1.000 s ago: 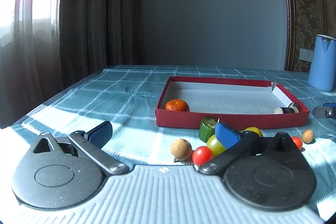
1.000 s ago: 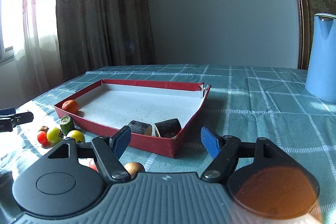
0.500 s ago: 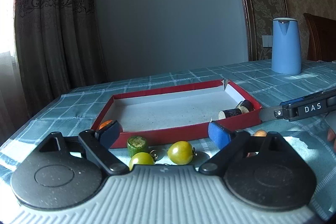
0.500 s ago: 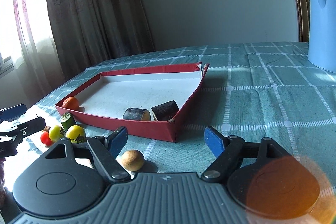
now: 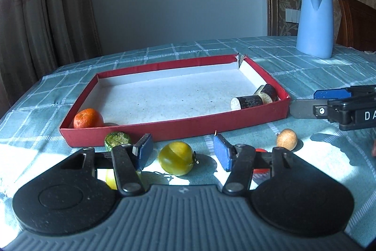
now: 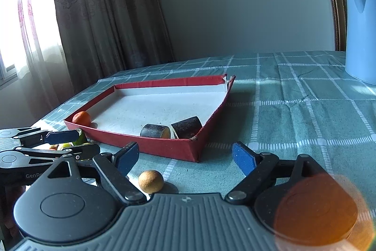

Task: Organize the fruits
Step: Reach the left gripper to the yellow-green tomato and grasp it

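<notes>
The fruits lie scattered at the lower centre of the left wrist view, on the table (image 5: 305, 77) just in front of the red tray (image 5: 178, 127). A yellow-green fruit (image 5: 175, 158) sits between the closing jaws of the left gripper (image 5: 183, 152), whose pads do not touch it. A green chunk (image 5: 117, 139), a tan ball (image 5: 286, 139) and a half-hidden red fruit (image 5: 260, 150) crowd beside it. In the tray rest an orange (image 5: 88, 118) and two dark log pieces (image 5: 255, 99). The right gripper (image 6: 185, 158) holds nothing, jaws opening over the tan ball. A blue kettle (image 5: 315, 24) stands at upper right.
</notes>
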A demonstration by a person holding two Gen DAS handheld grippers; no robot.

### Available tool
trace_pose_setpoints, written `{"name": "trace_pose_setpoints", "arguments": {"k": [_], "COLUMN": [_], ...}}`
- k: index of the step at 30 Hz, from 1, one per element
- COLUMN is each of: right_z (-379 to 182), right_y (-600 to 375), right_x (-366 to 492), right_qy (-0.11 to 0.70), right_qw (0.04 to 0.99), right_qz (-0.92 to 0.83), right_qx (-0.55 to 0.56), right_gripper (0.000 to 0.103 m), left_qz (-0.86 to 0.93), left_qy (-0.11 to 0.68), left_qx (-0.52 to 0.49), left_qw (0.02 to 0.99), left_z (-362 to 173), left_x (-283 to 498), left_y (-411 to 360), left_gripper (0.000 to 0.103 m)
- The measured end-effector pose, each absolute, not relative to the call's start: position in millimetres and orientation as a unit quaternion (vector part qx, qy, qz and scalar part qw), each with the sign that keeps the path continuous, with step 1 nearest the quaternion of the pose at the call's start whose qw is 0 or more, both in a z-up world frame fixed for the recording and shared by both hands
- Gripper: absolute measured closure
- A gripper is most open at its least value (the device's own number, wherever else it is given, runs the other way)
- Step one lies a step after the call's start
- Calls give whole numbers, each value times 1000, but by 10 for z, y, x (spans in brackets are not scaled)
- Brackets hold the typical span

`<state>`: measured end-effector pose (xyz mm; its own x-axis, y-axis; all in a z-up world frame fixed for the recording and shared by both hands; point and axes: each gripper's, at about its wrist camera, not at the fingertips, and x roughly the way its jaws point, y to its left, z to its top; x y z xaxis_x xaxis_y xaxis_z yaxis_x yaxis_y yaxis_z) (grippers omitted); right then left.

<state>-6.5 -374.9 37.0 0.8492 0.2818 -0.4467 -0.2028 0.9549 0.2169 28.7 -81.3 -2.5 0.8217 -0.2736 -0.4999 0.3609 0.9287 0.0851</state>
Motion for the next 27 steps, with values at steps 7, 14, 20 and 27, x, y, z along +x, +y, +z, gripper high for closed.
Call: {"name": "trace_pose_setpoints", "arguments": {"k": [7, 14, 20, 27], "right_z": [369, 359, 345, 341], "right_y": [-3751, -3762, -3780, -3796], "right_x": [-61, -49, -25, -21], "right_qy": [244, 249, 255, 256], "right_qw": [958, 957, 955, 954], "right_qz": [127, 125, 123, 122], "right_qx": [81, 86, 93, 97], "right_gripper": [16, 16, 16, 16], "left_qz": [-166, -156, -138, -149], "left_qy": [266, 263, 280, 270], "left_qx": [98, 82, 95, 86], "left_qw": [944, 949, 945, 947], "left_z": [-78, -56, -94, -76], "left_x": [320, 318, 368, 345], "left_y": [-849, -784, -816, -788], "left_gripper": [56, 73, 70, 74]}}
